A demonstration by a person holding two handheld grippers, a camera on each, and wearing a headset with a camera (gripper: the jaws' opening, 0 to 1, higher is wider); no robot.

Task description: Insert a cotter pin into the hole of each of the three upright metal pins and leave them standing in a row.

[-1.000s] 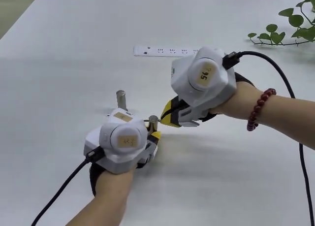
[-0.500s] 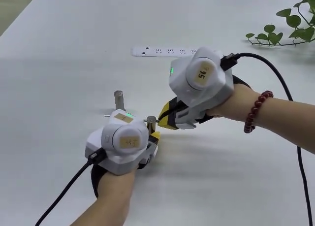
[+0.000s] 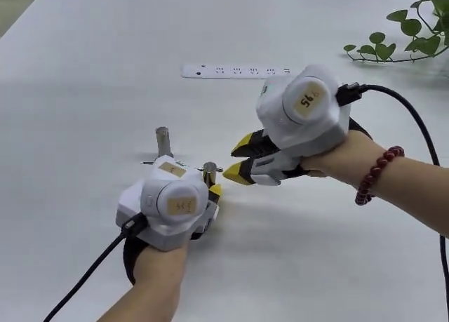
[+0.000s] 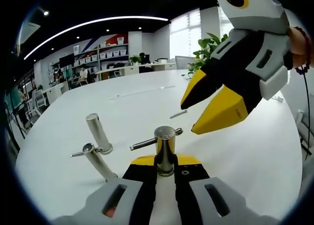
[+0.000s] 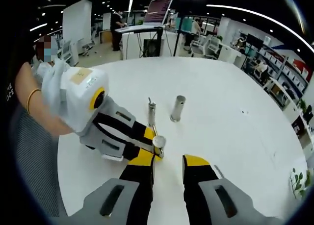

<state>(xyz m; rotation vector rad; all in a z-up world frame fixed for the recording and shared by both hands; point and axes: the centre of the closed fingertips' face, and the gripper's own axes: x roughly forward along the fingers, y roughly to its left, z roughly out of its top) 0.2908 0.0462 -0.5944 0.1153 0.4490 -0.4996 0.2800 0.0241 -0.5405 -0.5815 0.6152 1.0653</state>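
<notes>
**A:** What's your left gripper point(image 4: 165, 163) doing?

**B:** Its jaws are pinched narrow on the base of the held pin point(image 4: 165, 139), which stands upright on the worktop point(image 4: 255, 151). That gripper's own view shows you a cotter pin point(image 4: 146, 143) pushed through the hole near the pin's top. In the head view the cotter pin is a thin sliver beside the pin's cap.

**A:** And your right gripper point(image 5: 169, 160)?

**B:** Its jaws are wide apart and empty. It hovers just beside the held pin with its tips aimed at it. Its own view looks down on the pin's cap, and the left gripper is clamped across from the left.

**A:** Where are the other 2?

**B:** In the left gripper view, the 2nd pin point(image 4: 98, 163) has a 2nd cotter pin point(image 4: 78, 153) across its top. The 3rd pin point(image 4: 98, 132), a plain cylinder, stands just behind it. In the head view your left gripper hides most of the 2nd pin. The right gripper view shows you both upright, but too small to tell the holes.

**A:** What's further back?

**B:** The head view has a power strip point(image 3: 235, 71) and a plant point(image 3: 396, 45) at the far right.
</notes>
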